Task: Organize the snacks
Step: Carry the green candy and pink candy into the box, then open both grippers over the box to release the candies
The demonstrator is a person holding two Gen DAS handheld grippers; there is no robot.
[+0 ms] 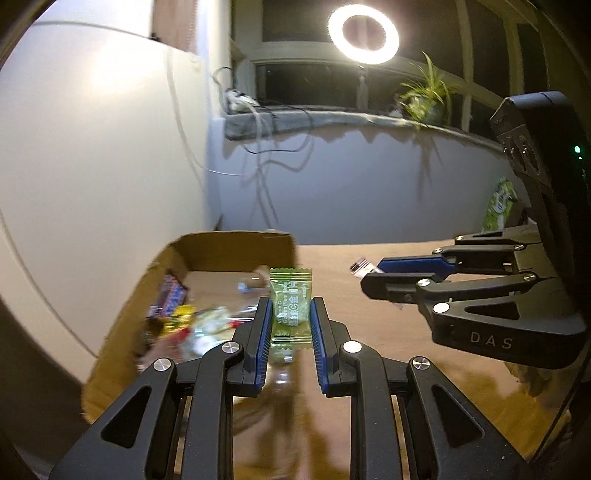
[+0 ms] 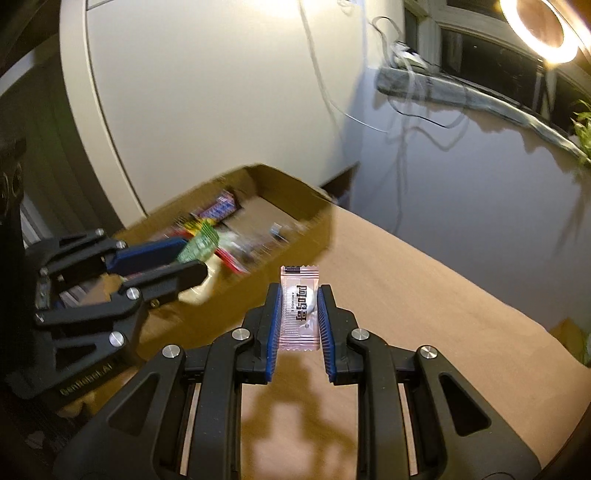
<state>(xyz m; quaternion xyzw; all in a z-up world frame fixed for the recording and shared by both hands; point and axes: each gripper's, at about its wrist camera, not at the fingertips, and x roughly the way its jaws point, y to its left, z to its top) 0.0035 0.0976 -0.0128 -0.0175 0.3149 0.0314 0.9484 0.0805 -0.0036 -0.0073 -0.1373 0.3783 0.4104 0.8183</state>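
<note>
Here, a brown tabletop (image 2: pixel 424 306) stretches toward a pale wall, lit by a glowing ring light (image 1: pixel 364 35) above a dark window. A potted plant (image 1: pixel 424 94) sits on the window ledge, and loose cables hang down the wall below it. An open cardboard box (image 1: pixel 236 247) stands at the far left part of the table, against the wall. Inside the box lies a blurred jumble of snack packets in purple, yellow and red. Well to the right of the box, at the table's far edge, a green snack bag (image 1: pixel 500 205) leans upright.

The left gripper (image 1: pixel 291 314) is raised just beside the box's near right corner, its blue-padded jaws clamped on a green candy (image 1: pixel 290 306), which stands upright between them. In the right wrist view this gripper reaches over the box, the green wrapper sticking out from its tips.

The right gripper (image 2: pixel 298 314) is held above the bare table to the right of the box, pointing toward the box's far end. Its jaws pinch a pink candy (image 2: pixel 299 308), upright, with dark print on the wrapper.
</note>
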